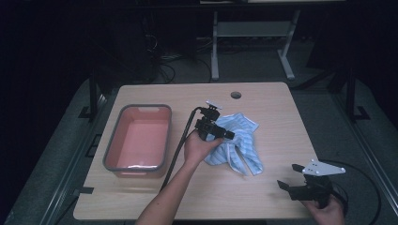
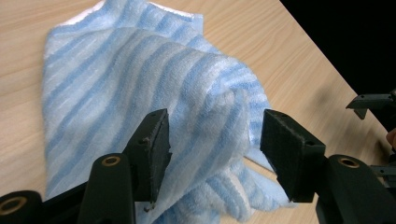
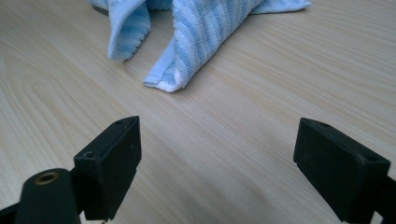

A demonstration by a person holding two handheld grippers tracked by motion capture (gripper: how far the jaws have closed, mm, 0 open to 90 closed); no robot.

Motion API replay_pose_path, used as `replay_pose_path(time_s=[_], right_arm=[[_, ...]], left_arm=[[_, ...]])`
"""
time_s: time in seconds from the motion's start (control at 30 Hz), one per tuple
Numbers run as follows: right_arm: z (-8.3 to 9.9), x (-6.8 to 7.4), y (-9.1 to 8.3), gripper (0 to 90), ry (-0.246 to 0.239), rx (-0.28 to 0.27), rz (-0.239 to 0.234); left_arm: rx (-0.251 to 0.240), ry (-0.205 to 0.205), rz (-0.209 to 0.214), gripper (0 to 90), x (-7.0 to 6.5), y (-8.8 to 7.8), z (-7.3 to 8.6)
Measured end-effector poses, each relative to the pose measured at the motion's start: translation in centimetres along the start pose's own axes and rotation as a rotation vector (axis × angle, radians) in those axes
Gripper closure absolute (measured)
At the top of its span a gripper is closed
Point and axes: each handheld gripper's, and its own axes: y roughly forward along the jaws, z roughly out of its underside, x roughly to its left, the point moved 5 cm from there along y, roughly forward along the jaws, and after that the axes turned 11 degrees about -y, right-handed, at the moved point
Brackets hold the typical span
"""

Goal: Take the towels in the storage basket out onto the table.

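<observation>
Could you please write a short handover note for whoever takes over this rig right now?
Left tongs: open, poised over a raised fold of the blue striped towel; the fold sits between the jaws, the left jaw about touching it, no grip.
Right tongs: open, nothing between the jaws, at the table's near right corner, pointing toward the towel.
Towel: crumpled at mid-table, right of the pink bin, which looks empty.
Done: nothing evident; the towel is neither folded nor in the bin.
Left: probably regrasp the towel and carry on.
</observation>
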Motion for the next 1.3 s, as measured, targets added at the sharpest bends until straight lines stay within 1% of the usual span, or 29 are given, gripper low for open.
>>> replay_pose_path(time_s=[0.13,0.17,0.23,0.27,0.47,0.5,0.57,0.6,0.67,0.77,0.83,0.9,1.03,1.13,1.3], right_arm=[[0.0,0.0,0.1,14.5,-0.001,0.000,0.001],[0.0,0.0,0.1,14.5,-0.001,0.001,0.000],[0.0,0.0,0.1,14.5,0.000,0.001,-0.001],[0.0,0.0,0.1,14.5,0.000,0.001,0.000],[0.0,-0.1,0.0,14.5,0.004,0.002,0.002],[0.0,-0.1,0.0,14.5,0.004,0.002,0.001],[0.0,-0.1,0.0,14.5,0.005,0.002,0.002],[0.0,-0.1,0.1,14.5,0.004,0.003,0.002],[0.0,-0.1,0.1,14.5,0.003,0.004,0.002],[0.0,-0.1,0.1,14.5,0.005,0.003,0.003],[0.1,-0.2,0.0,14.5,0.005,0.001,0.003],[0.1,-0.2,0.0,14.5,0.006,0.000,0.004],[0.1,-0.2,0.0,14.5,0.004,0.001,0.005],[0.1,-0.1,0.1,14.5,0.009,0.004,0.003],[0.1,-0.1,0.2,14.5,0.009,0.011,0.008]], left_arm=[[-0.007,0.004,0.005,40.7,-0.1,-0.4,0.1],[-0.018,-0.008,0.010,40.4,-0.2,-0.5,0.2],[-0.024,-0.010,0.014,39.9,-0.2,-0.7,0.3],[-0.019,-0.003,0.015,39.8,-0.2,-0.8,0.4],[-0.018,0.000,0.016,39.0,0.2,-1.3,0.9],[-0.028,-0.006,0.016,38.7,0.2,-1.3,1.0],[-0.023,-0.008,0.020,38.6,0.3,-1.5,1.2],[-0.023,-0.010,0.013,38.4,0.4,-1.6,1.3],[-0.025,-0.014,0.022,37.5,0.6,-1.7,1.5],[-0.026,-0.008,0.019,36.1,0.7,-1.9,1.8],[-0.030,-0.009,0.025,35.4,0.6,-2.1,2.0],[-0.028,-0.007,0.027,35.4,0.6,-2.2,2.3],[-0.021,-0.006,0.021,33.9,1.0,-2.6,3.1],[-0.027,-0.009,0.025,33.3,1.3,-2.9,3.5],[-0.033,0.003,0.019,32.1,1.4,-3.3,4.2]])
